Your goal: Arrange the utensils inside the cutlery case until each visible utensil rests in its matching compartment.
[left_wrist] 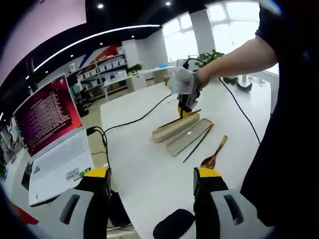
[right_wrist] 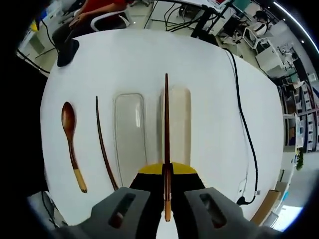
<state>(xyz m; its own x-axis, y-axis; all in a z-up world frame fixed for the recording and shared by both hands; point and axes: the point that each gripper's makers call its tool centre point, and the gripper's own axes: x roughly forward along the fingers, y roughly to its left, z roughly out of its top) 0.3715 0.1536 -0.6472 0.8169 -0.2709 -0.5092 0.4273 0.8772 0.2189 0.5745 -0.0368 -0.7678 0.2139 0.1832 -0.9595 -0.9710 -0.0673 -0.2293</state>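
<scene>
On the white bench point(right_wrist: 209, 74), going left to right in the right gripper view: a wooden spoon point(right_wrist: 70, 141), 1 loose chopstick point(right_wrist: 103, 143), the clear lid point(right_wrist: 129, 132), then the beige cutlery case point(right_wrist: 182, 124). The right claw point(right_wrist: 167, 181) is clamped on a 2nd chopstick point(right_wrist: 166, 129), held lengthwise over the case. In the left gripper view, a laptop point(left_wrist: 52, 137) sits left, and the left claw point(left_wrist: 152, 179) stands apart, holding nothing, near the spoon.
</scene>
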